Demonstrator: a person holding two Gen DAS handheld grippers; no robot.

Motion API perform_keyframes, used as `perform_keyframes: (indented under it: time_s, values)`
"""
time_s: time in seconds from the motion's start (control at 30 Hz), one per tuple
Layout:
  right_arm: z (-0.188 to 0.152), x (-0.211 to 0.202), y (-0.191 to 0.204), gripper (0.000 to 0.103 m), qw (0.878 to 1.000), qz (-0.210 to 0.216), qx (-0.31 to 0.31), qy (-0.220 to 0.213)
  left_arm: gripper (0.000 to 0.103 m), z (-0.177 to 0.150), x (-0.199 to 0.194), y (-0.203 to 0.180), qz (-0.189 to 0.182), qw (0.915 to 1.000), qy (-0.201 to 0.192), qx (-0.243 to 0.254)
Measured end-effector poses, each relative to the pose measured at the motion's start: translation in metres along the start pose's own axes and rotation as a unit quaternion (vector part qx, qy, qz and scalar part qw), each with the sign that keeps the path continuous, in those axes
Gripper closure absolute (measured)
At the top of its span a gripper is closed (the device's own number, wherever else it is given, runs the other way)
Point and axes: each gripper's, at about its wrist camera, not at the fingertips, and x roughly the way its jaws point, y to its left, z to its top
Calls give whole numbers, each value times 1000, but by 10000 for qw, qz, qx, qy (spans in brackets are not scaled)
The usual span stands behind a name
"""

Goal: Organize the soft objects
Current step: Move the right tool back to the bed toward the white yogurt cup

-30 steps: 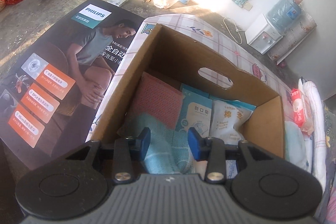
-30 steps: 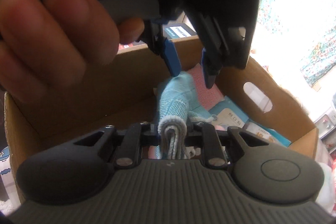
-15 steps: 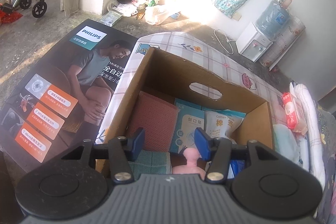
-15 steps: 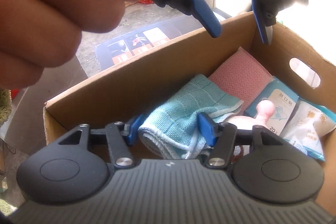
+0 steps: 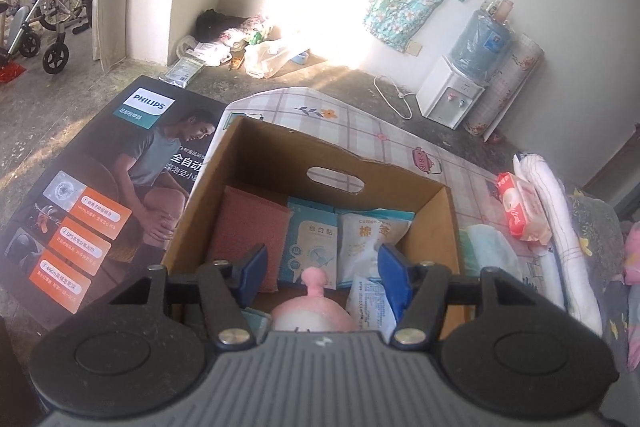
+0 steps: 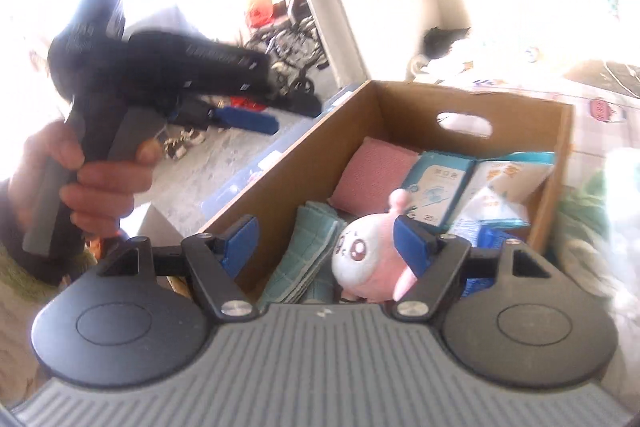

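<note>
Both grippers, left [image 5: 320,269] and right [image 6: 326,241], are opening, empty, above the brown cardboard box [image 6: 288,163]; a low pad could snag the pink-and-white plush toy [image 6: 360,259] lying loose inside.

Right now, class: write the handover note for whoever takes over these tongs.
Left tongs: opening, nothing between them.
Right tongs: opening, gripping nothing; the plush toy lies free between them.
In the cardboard box: teal towel, plush toy, pink cloth, packets.
Done: towel and toy are boxed.
Left: the tissue pack and folded cloths beside the box.
</note>
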Motion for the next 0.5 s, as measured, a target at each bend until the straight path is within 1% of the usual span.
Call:
perform_keyframes:
  time_s: [0.1, 0.17, 0.27, 0.33, 0.4, 0.43, 0.47, 0.5]
  values:
    - [2, -64, -41, 26, 9973, -322, 496, -443, 34, -18, -9, -32, -321, 9992, -31, 246]
    - [-8, -102, -75, 24, 9924, -650, 744, -728, 32, -33, -13, -57, -571, 9974, -18, 445]
    - [-24, -159, -117, 21, 9817, -1121, 1071, -1108, 27, -60, -16, -103, -924, 9911, 46, 959]
    - [-44, -194, -146, 20, 9719, -1433, 1292, -1349, 24, -83, -17, -137, -1146, 9834, 62, 1406]
    - [-78, -219, -181, 18, 9614, -1696, 1531, -1532, 20, -104, -15, -166, -1339, 9747, 92, 1787]
    - [-94, -233, -187, 18, 9568, -1803, 1634, -1591, 20, -117, -14, -183, -1436, 9694, 134, 1987]
    - [-100, -245, -198, 18, 9528, -1883, 1735, -1631, 20, -127, -12, -195, -1517, 9653, 165, 2119]
    - [-138, -252, -199, 18, 9476, -1970, 1881, -1667, 20, -141, -9, -210, -1622, 9602, 209, 2265]
